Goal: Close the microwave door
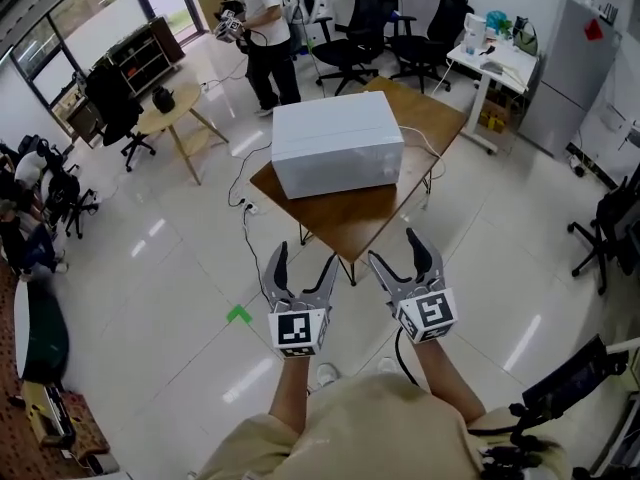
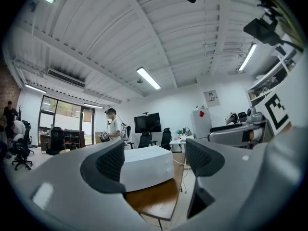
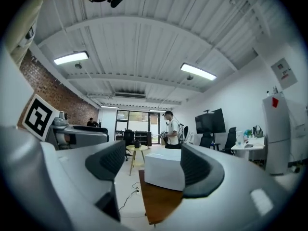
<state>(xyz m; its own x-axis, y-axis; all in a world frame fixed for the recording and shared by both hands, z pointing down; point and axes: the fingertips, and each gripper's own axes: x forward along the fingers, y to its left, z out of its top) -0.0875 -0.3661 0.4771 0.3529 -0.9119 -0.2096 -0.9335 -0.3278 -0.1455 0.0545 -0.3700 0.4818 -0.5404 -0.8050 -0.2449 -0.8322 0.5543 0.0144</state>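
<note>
Glossy white tile floor [image 1: 150,268] fills most of what you see, and one brown wooden table [image 1: 365,223] stands on it ahead of you, turned so that its near corner points toward your hands. One white microwave [image 1: 338,143] sits on that table, toward the left corner and along the far left edge. The near corner and the right corner are bare wood. Which face holds its door you cannot tell from where you stand. One white cable [image 1: 428,153] trails off the table's right edge behind it.

Beyond the far corner one person [image 1: 268,33] stands, holding something in both hands. One small round table [image 1: 170,113] stands off to the left of the person.

You hold two grippers, side by side and short of the near corner, touching nothing. Your left gripper [image 1: 305,258] has its jaws spread with only air between them. Your right gripper [image 1: 395,248] is parted too, and likewise empty. Both point toward the microwave.

One green mark [image 1: 238,314] lies on the floor left of your left gripper.
</note>
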